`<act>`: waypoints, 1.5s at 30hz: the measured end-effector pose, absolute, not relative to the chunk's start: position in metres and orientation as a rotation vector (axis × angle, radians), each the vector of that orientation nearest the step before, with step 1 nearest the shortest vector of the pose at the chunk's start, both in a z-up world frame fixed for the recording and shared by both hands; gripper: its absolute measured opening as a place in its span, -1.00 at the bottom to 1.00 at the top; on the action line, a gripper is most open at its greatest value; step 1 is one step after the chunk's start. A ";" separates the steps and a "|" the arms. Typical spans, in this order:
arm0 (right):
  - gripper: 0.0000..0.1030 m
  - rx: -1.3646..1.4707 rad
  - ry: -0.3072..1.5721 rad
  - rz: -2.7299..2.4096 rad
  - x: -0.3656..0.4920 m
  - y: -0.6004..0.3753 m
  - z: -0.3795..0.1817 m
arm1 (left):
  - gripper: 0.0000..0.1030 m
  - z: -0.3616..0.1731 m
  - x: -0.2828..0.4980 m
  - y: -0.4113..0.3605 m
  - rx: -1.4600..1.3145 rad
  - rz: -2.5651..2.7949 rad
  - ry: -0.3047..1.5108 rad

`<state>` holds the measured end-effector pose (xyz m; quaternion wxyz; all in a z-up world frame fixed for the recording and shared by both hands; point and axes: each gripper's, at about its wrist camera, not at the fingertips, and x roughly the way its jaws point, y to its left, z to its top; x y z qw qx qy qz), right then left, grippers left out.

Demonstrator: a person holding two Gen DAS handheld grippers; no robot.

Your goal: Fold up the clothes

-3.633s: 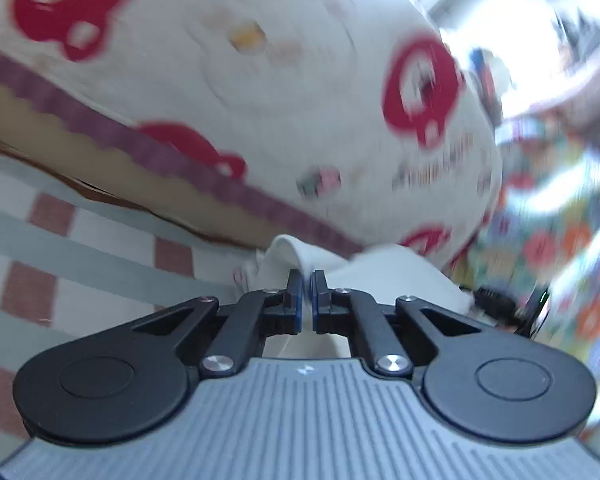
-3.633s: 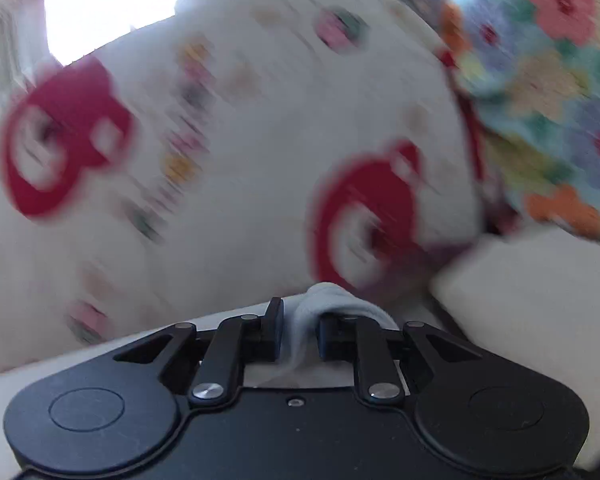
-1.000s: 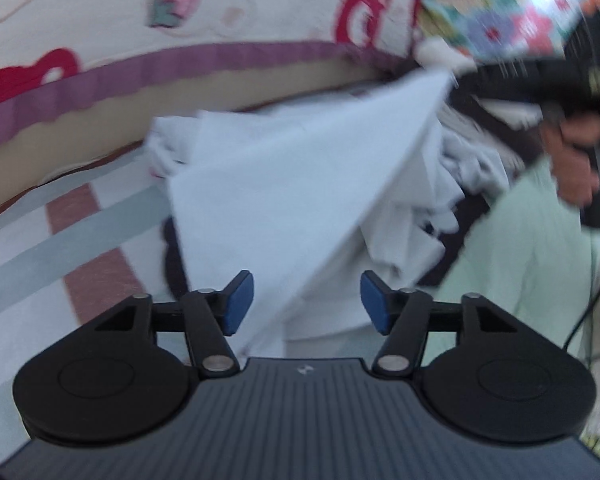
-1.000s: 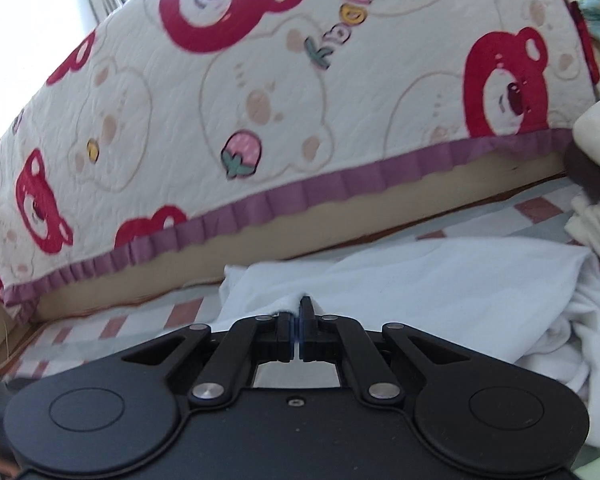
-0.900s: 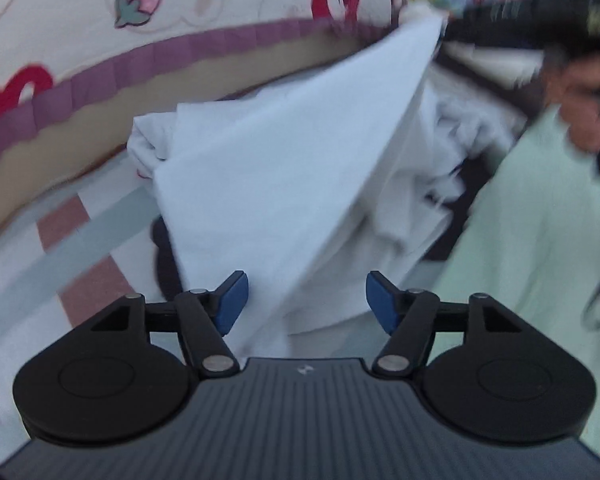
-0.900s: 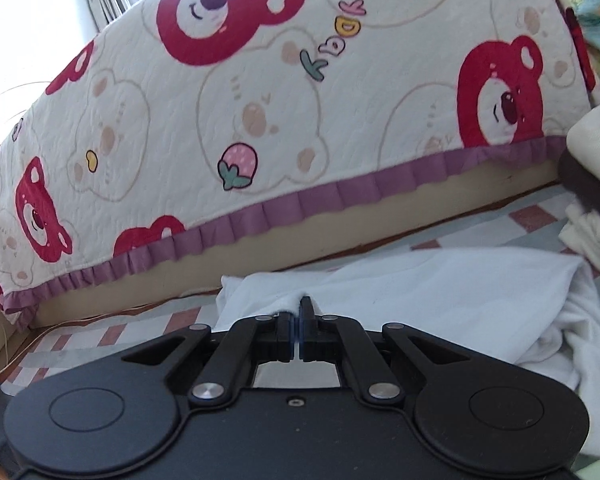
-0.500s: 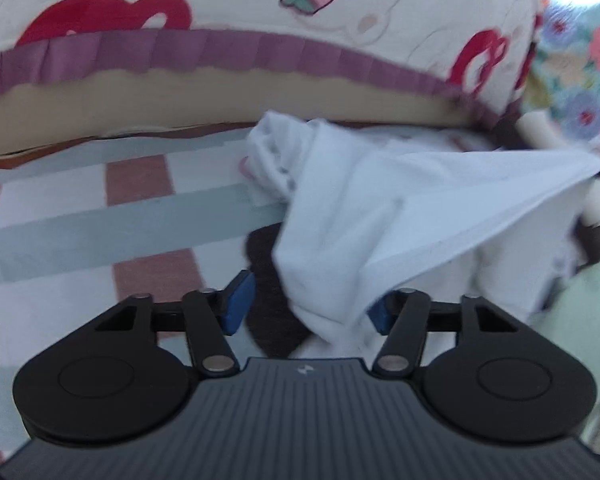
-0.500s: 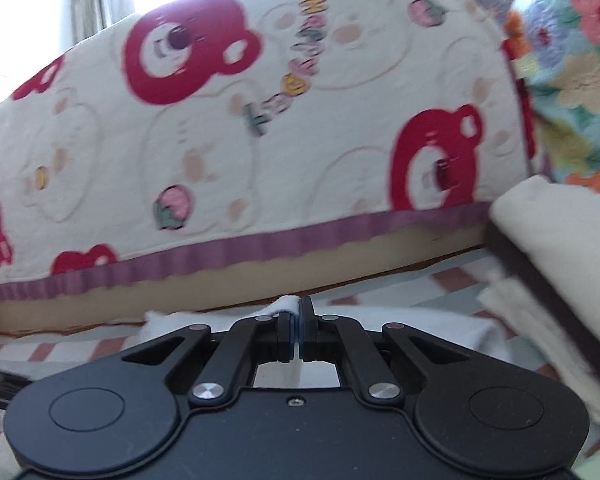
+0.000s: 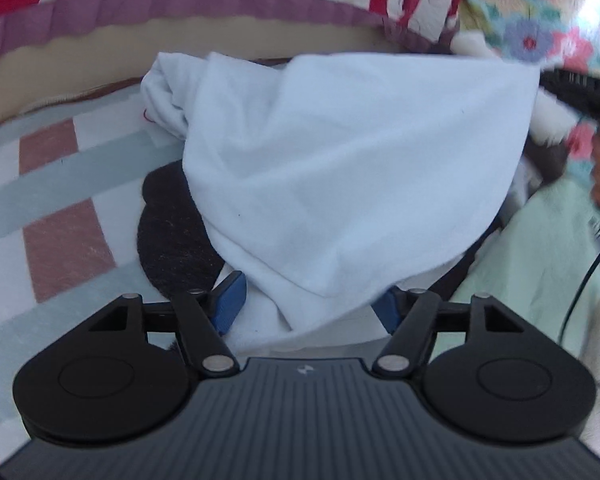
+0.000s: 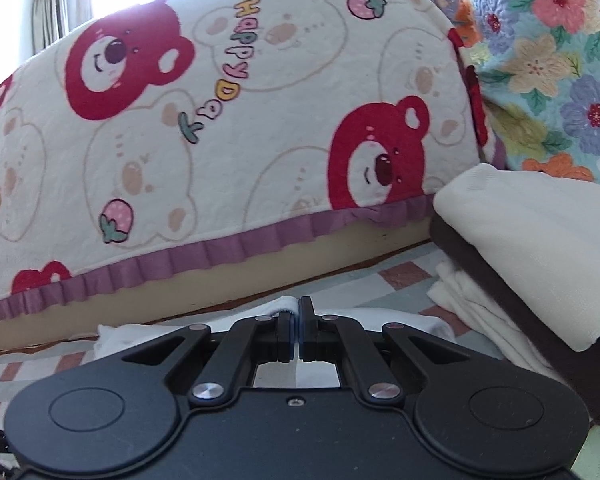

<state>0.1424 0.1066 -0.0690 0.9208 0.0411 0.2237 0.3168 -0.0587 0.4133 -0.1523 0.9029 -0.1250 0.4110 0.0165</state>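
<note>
A white garment [image 9: 340, 168] hangs stretched in front of me in the left wrist view, its lower fold dropping between my left gripper's [image 9: 308, 304] blue pads [image 9: 230, 296]. The left jaws stand wide open and grip nothing. My right gripper [image 10: 300, 334] is shut on an edge of the white garment [image 10: 276, 305], held low over the striped cover. In the left wrist view the right gripper [image 9: 580, 88] holds up the cloth's far right corner. A dark garment [image 9: 172, 240] lies under the white one.
A bear-print quilt [image 10: 220, 120] with a purple frill rises behind. A floral quilt [image 10: 548, 60] is at the right. A stack of folded cream and brown clothes [image 10: 532, 260] sits at the right. The striped pink and grey cover [image 9: 52, 200] and a pale green cloth [image 9: 540, 260] lie below.
The white garment has been drawn wider and hangs squarer in front of my left gripper. My right gripper has turned right towards the folded stack, still shut on the cloth.
</note>
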 end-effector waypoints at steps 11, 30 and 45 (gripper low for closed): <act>-0.18 0.230 0.819 0.764 0.174 0.123 -0.127 | -0.95 -0.083 -0.062 0.431 -0.014 0.405 0.613; -0.92 0.073 0.860 1.054 0.109 0.194 -0.168 | -0.95 -0.091 -0.064 0.457 -0.018 0.498 0.717; -0.91 0.365 1.036 1.081 0.146 0.185 -0.215 | -0.95 -0.094 -0.075 0.406 0.059 0.611 0.715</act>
